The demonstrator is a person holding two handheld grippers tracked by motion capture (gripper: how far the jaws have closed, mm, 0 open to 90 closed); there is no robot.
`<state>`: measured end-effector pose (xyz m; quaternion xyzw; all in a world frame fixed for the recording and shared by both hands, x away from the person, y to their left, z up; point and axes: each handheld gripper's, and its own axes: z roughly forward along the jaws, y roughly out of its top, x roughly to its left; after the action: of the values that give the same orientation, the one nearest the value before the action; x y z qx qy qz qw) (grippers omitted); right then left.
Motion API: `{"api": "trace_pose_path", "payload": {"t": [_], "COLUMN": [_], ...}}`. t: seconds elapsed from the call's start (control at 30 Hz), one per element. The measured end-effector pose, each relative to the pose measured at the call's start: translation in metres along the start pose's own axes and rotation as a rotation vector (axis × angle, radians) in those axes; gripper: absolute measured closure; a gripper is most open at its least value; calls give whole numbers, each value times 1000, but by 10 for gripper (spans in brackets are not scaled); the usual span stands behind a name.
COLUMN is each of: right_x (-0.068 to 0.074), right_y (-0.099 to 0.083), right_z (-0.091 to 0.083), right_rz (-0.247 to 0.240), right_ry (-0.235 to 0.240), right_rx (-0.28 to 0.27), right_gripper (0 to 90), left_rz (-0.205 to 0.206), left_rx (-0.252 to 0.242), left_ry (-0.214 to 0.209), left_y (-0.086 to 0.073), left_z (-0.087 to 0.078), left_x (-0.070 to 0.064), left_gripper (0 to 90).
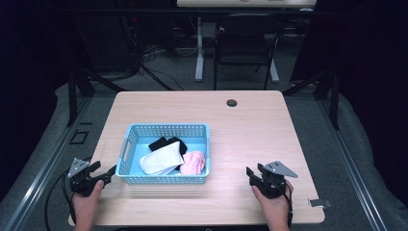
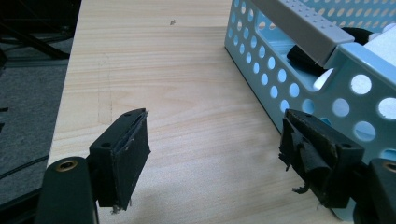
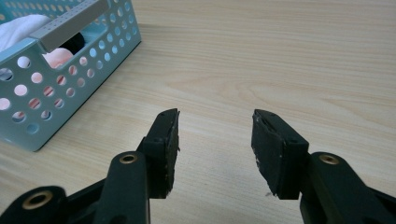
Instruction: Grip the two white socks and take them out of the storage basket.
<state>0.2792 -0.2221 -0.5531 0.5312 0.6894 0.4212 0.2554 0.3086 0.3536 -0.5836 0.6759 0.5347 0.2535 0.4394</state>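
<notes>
Sitting on the pale wood-grain desk (image 1: 250, 130), the light blue plastic basket (image 1: 166, 130) has perforated walls and a rectangular shape. Inside lie soft cloth pieces: a white one (image 1: 161, 160), a pink one (image 1: 194, 162) and a black one (image 1: 166, 142). The left claw (image 1: 107, 174) hangs just beside the basket's near left corner, jaws spread wide and empty. The right claw (image 1: 251, 174) sits well apart over bare desk, likewise parted with nothing between its worn black pads.

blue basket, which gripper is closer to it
Left. The left gripper sits right beside the blue basket at its near left corner, jaws open. The right gripper rests farther off to the basket's right, bare table between.
</notes>
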Motion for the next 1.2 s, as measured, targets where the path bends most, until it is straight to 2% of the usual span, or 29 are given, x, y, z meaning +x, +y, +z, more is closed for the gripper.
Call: {"api": "trace_pose_path", "payload": {"t": [0.2, 0.3, 0.57, 0.73, 0.93, 1.03, 1.17, 1.2], "right_x": [1, 3, 8, 12, 21, 26, 31, 35], "right_y": [1, 1, 3, 5, 10, 13, 19, 26], "right_z": [0, 1, -2, -5, -4, -3, -4, -4], "right_rz": [-17, -8, -36, -34, -65, -51, -76, -88], "right_ry": [-5, -7, 25, 35, 36, 61, 67, 80], "right_rx": [-1, 5, -3, -3, 21, 37, 59, 67], "right_gripper": [507, 506, 513, 517, 515, 514, 513, 512], "left_rz": [-6, -3, 3, 5, 2, -1, 0, -2], "left_rx": [-9, -8, -11, -8, -8, -11, -10, -12], "left_ry": [3, 1, -3, -4, -5, -4, -5, -5], "left_y": [-1, 0, 1, 0, 1, 1, 1, 1], "left_z": [-1, -1, -1, -1, -1, -2, -2, -2], "left_x": [1, 1, -1, -1, -1, 0, 0, -1], "left_gripper": [238, 238, 238, 238, 238, 238, 238, 238]}}
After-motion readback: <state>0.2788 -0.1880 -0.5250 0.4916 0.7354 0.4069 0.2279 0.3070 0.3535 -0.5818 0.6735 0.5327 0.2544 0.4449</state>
